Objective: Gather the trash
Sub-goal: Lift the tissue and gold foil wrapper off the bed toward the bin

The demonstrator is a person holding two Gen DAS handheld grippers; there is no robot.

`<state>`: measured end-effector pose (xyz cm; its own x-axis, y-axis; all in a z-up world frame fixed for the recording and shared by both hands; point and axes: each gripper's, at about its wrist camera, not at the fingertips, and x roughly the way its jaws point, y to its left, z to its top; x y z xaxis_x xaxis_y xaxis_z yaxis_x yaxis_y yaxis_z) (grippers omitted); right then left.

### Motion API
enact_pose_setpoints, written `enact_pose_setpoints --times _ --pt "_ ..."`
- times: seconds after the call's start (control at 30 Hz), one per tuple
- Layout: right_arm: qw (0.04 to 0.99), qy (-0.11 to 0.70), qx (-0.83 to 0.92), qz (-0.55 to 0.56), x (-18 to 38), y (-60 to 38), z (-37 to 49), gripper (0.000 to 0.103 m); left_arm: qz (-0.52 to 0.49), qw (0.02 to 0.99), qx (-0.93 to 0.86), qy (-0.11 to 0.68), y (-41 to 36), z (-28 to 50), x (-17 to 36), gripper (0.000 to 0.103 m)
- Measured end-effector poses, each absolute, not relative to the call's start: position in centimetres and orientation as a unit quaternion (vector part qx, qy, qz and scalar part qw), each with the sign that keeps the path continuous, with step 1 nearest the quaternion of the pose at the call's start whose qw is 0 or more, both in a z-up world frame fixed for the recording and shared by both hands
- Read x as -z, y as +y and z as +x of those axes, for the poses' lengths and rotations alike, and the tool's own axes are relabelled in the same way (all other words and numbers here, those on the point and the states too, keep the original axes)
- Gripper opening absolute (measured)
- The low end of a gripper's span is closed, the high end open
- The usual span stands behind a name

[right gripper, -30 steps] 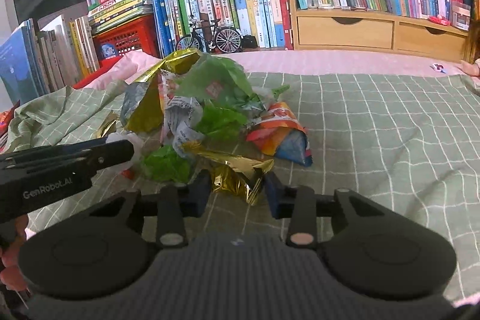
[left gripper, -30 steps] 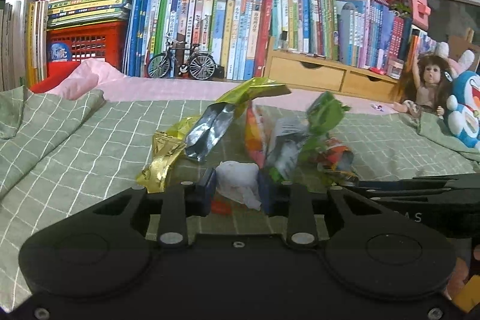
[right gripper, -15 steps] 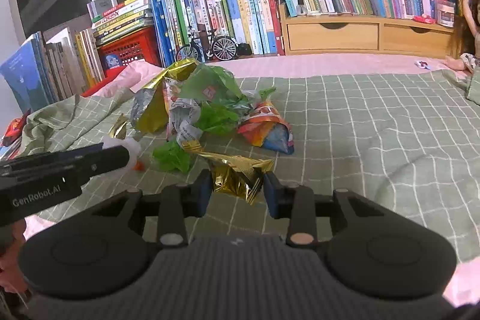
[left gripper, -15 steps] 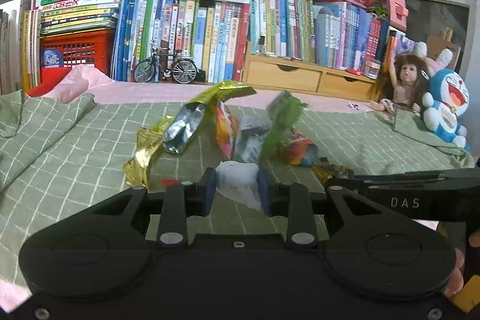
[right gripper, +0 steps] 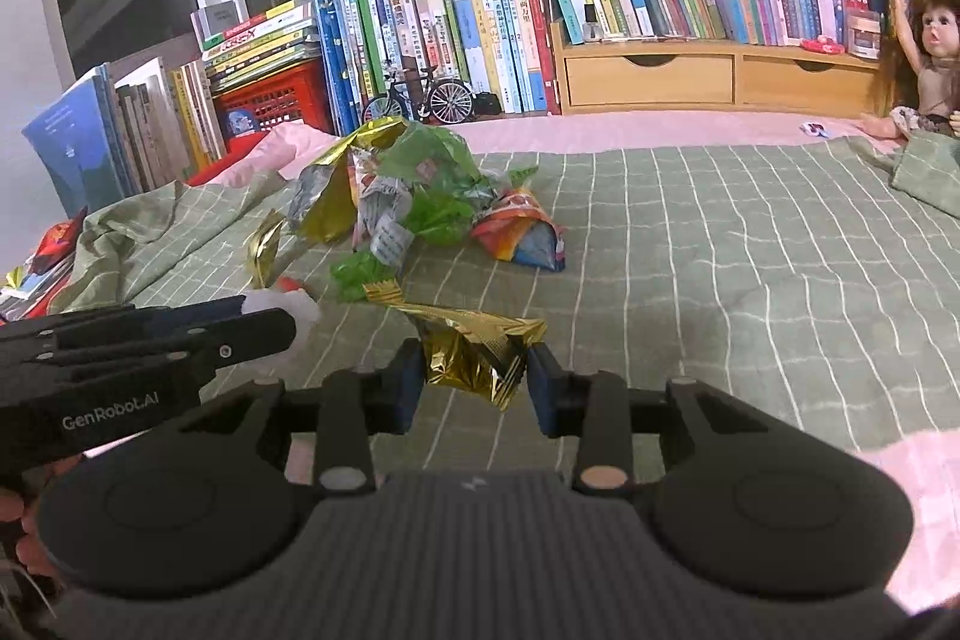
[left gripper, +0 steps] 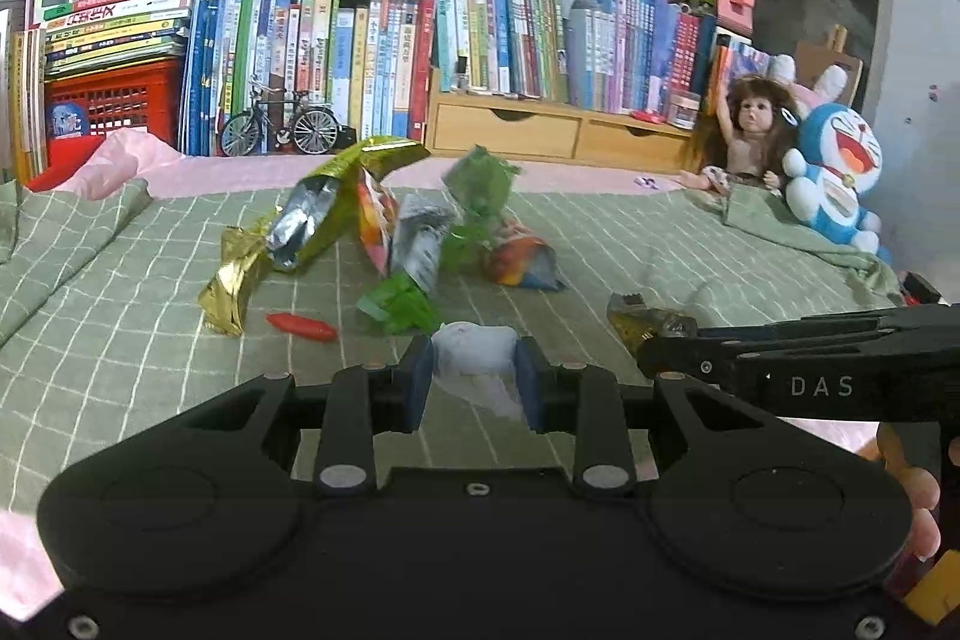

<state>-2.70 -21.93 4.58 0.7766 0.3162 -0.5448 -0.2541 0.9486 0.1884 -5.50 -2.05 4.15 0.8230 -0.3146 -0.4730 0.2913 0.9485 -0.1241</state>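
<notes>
My left gripper (left gripper: pixel 474 361) is shut on a crumpled white tissue (left gripper: pixel 474 349), held above the green checked blanket (left gripper: pixel 120 340). My right gripper (right gripper: pixel 474 370) is shut on a crumpled gold foil wrapper (right gripper: pixel 474 346), whose tip also shows in the left wrist view (left gripper: pixel 648 319). Further back on the blanket lies a heap of snack wrappers (left gripper: pixel 384 226): gold, silver, green and orange bags, seen from the right as the same heap (right gripper: pixel 420 196). A small red wrapper (left gripper: pixel 300 327) and a green scrap (left gripper: pixel 399 307) lie in front of it. Each gripper shows side-on in the other's view.
Rows of books (left gripper: pixel 372 40), a red crate (left gripper: pixel 111 100), a model bicycle (left gripper: pixel 279 127) and wooden drawers (left gripper: pixel 558 133) line the far edge. A doll (left gripper: pixel 747 130) and a blue plush toy (left gripper: pixel 834 178) sit at the right. Pink sheet (right gripper: pixel 660 130) borders the blanket.
Both grippers have pulled back from the wrapper heap, each still holding its piece; the heap now looks smaller and farther away, and the red wrapper and green scrap lie uncovered.
</notes>
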Motion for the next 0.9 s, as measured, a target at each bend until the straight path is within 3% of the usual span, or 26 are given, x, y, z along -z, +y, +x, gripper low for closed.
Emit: enact_pose_setpoints --times 0.9 --pt "0.920 0.352 -0.173 0.021 -2.1 -22.5 -12.6 0.041 -0.023 0.931 0.205 0.301 -2.2 -14.6 -1.7 0.029"
